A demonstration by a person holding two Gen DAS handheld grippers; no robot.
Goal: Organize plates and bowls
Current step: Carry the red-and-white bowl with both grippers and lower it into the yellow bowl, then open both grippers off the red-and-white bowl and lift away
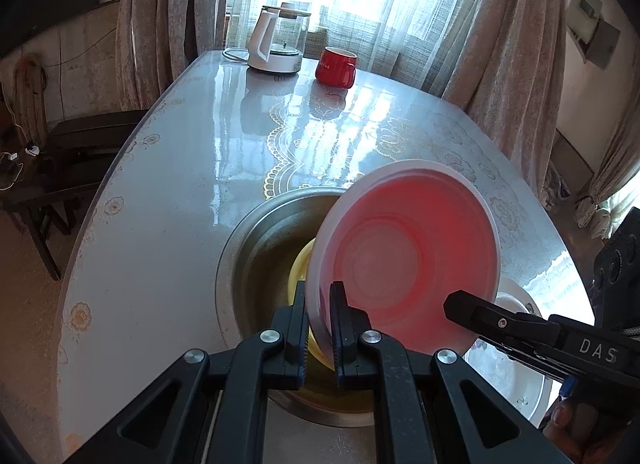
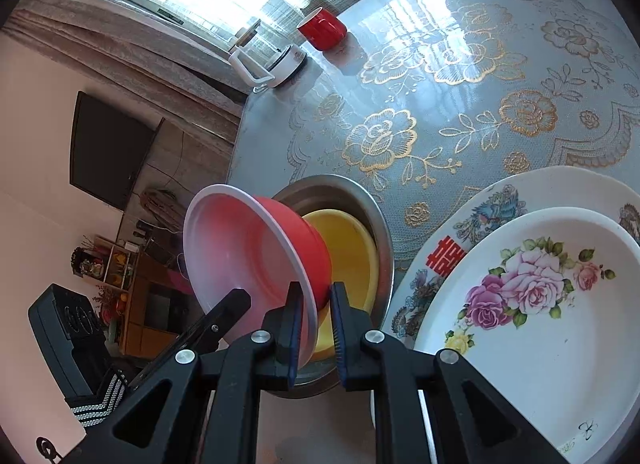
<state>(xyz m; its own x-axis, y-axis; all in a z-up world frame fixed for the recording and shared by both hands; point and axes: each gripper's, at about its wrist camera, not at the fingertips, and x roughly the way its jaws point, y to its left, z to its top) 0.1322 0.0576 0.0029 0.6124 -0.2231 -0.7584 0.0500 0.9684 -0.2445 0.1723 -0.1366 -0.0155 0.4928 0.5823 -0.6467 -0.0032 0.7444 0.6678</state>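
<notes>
Steel basin point(image 1: 248, 248) is the reference. Its mouth is mostly blocked: tilted red bowl point(image 1: 404, 256) hangs over it, yellow bowl point(image 2: 352, 252) sits inside. Stacked floral plates point(image 2: 532, 304) crowd the basin's right rim. Left of the basin, bare table point(image 1: 160, 191) out to the edge. Beyond it, open tabletop up to the kettle point(image 1: 276, 39) and red mug point(image 1: 335, 65), well apart from it.

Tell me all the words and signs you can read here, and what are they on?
"DAS" in pale letters on the black body of the right gripper, as the left wrist view shows it.
A red Chinese double-happiness sign, "囍", on the rim of the big patterned plate.
Small dark marks near the edge of the rose plate: too small to read.
The red mug has faint marks, too blurred to read.
</notes>
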